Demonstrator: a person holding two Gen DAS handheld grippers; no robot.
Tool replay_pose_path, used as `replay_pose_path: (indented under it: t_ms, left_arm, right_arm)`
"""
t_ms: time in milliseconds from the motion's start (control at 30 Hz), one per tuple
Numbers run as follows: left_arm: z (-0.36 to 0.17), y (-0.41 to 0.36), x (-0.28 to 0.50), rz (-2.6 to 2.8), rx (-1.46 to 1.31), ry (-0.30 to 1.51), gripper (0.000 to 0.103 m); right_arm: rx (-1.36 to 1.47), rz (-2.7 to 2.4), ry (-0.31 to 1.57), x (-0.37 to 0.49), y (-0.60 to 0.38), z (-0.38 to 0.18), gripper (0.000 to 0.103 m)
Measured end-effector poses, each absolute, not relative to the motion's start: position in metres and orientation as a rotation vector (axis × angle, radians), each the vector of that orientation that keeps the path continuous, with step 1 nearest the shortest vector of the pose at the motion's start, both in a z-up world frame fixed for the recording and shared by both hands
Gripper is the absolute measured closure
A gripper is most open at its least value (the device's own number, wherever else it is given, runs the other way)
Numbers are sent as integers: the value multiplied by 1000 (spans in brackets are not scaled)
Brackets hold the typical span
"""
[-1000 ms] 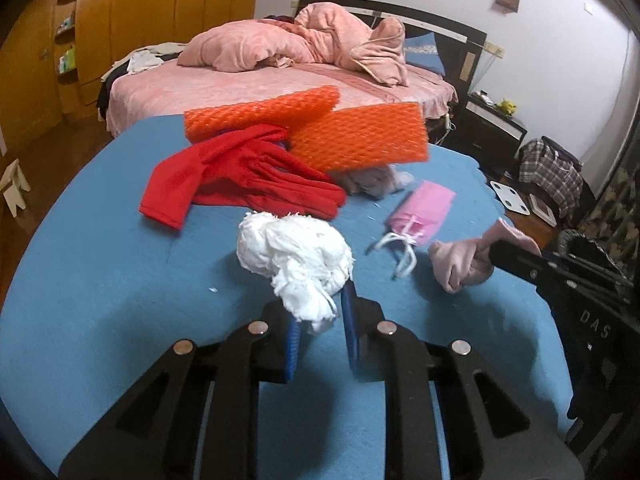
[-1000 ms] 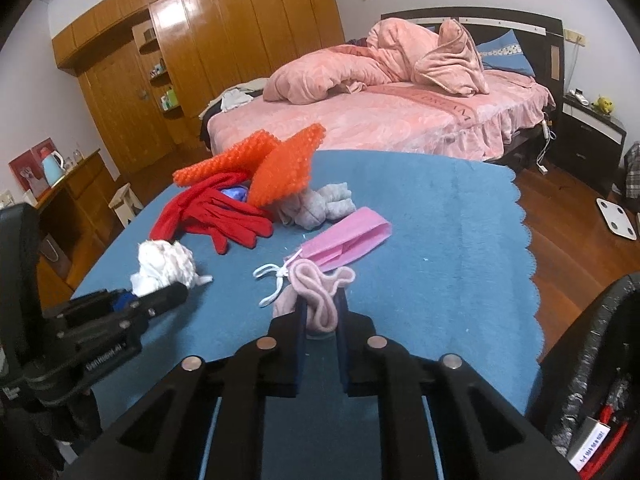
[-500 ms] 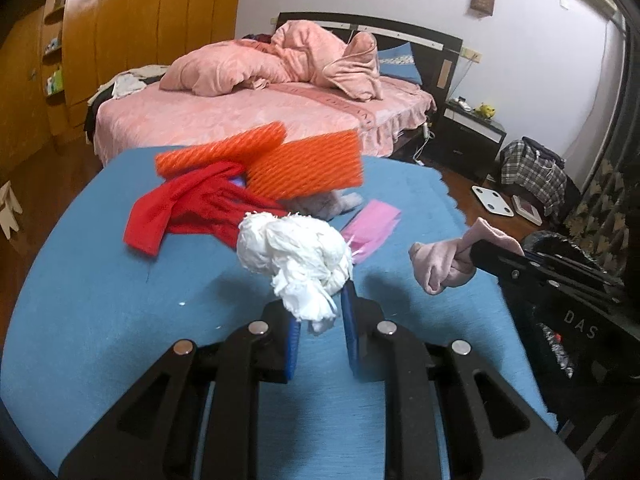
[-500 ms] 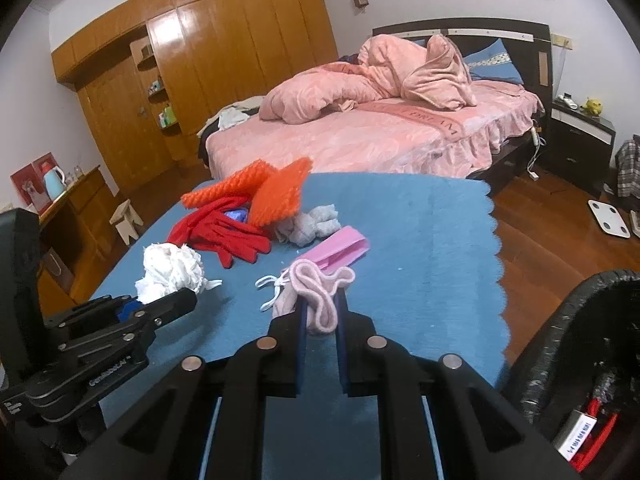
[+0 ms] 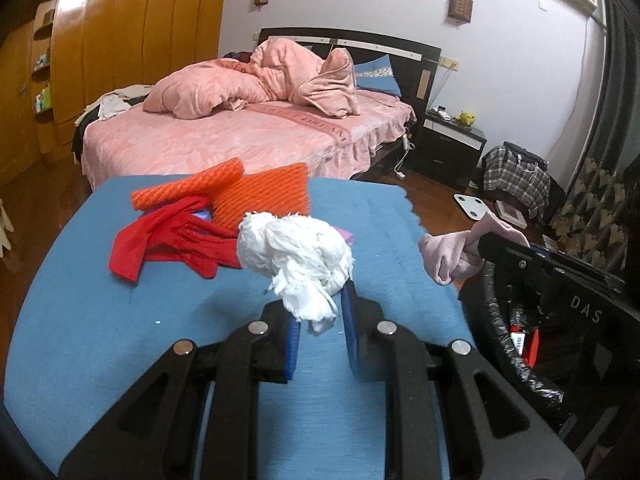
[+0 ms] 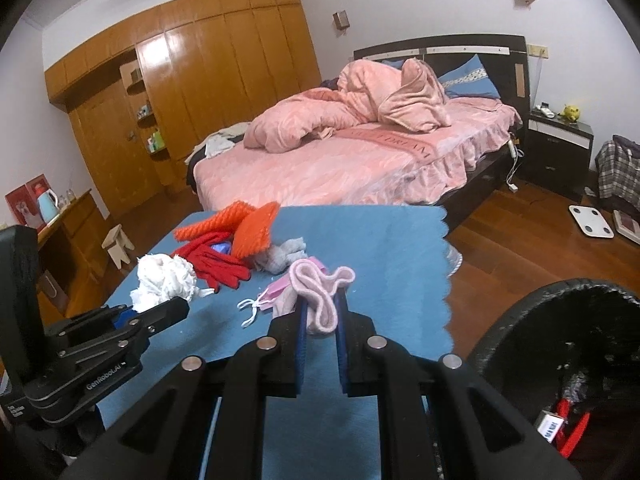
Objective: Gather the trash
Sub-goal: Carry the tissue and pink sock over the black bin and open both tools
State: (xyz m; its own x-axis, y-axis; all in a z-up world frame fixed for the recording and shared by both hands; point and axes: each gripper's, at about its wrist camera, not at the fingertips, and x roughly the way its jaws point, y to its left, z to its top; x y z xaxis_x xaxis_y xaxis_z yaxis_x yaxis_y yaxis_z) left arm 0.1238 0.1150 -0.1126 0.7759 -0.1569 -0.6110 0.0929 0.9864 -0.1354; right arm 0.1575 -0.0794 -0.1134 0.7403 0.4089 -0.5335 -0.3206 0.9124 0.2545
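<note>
The crumpled white tissue wad (image 5: 294,254) is pinched between the blue pads of the left hand-held gripper (image 5: 320,312), clear of the blue desk (image 5: 100,320) and hanging over its near edge. The pale pink knitted scrap (image 6: 318,294) is likewise clamped in the right hand-held gripper (image 6: 322,320), its jaws nearly together on the soft cloth, held above the desk's right edge. Both pieces of rubbish look picked up and in carry, so the step in hand seems to be the transfer to the bin, not the grasp.

The black-lined trash bin (image 6: 560,320) stands on the floor just off the desk's right edge, already holding some red and white packaging. Next, I'd judge, each load wants swinging out past that edge until it hangs over the bin's mouth, then the jaws opened; the right one is nearer and likely goes first, with the left needing to cross without bumping it.

Left on the desk toward its far edge: orange foam netting (image 5: 260,196), a red glove (image 5: 168,236), a grey rag (image 6: 284,258) and a pink face mask (image 6: 276,290)
</note>
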Motion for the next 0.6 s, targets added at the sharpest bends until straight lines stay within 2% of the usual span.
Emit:
replay_pose_path:
  t_ms: [600]
  left_arm:
    - [-89, 48, 112, -276, -69, 623, 85]
  right_arm:
    - [185, 293, 546, 117, -153, -85, 90]
